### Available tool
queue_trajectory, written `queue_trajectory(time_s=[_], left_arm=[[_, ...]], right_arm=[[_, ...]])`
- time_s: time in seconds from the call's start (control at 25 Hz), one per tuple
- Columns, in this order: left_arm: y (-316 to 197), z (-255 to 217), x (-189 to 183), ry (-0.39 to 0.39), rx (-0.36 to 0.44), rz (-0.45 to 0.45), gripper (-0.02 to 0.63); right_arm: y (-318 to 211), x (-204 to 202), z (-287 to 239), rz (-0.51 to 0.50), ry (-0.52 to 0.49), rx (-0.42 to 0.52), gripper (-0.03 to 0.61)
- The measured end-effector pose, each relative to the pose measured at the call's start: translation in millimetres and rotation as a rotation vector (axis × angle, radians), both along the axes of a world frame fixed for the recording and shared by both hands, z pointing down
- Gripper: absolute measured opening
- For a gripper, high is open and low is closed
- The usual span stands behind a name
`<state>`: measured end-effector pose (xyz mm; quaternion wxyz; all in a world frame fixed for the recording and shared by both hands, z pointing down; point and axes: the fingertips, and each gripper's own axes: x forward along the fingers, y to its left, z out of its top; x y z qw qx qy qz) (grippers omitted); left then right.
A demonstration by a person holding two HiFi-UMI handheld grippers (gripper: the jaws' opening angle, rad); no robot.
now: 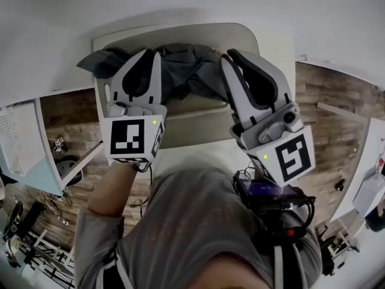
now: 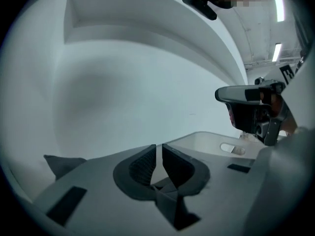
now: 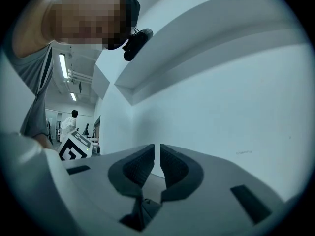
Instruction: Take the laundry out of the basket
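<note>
A white wall (image 1: 180, 5) fills the background, and a pale basket (image 1: 243, 36) stands against it. The dark grey laundry (image 1: 186, 68) lies heaped inside the basket, with one end draped over the left rim. The left gripper (image 1: 151, 52) and right gripper (image 1: 227, 54) hang side by side over the heap. Each gripper's jaws are drawn together to a thin slit with nothing between them. The only printing is the black-and-white square pattern on the left marker cube (image 1: 129, 138) and the right marker cube (image 1: 293, 158). A small green light (image 1: 154, 122) glows on the left one.
</note>
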<state>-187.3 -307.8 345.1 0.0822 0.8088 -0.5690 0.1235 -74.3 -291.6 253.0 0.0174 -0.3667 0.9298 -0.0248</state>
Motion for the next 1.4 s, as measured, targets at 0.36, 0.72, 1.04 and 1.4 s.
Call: queue_trajectory(time_s=[0.36, 0.72, 1.04, 1.4], left_arm=[[-15, 68, 8, -0.087, -0.244, 0.099, 0.240], [-2, 129, 15, -0.213, -0.440, 0.193, 0.388], [7, 166, 9, -0.223, -0.548, 0.175, 0.391], [-2, 177, 5, -0.163, -0.570, 0.167, 0.317]], right_arm=[[-20, -2, 35, -0.012, -0.002, -0.093, 0.041], [-21, -11, 48, -0.070, -0.045, -0.135, 0.041], [-20, -11, 50, -0.094, -0.091, -0.149, 0.041], [-17, -3, 31, -0.073, -0.111, -0.107, 0.040]])
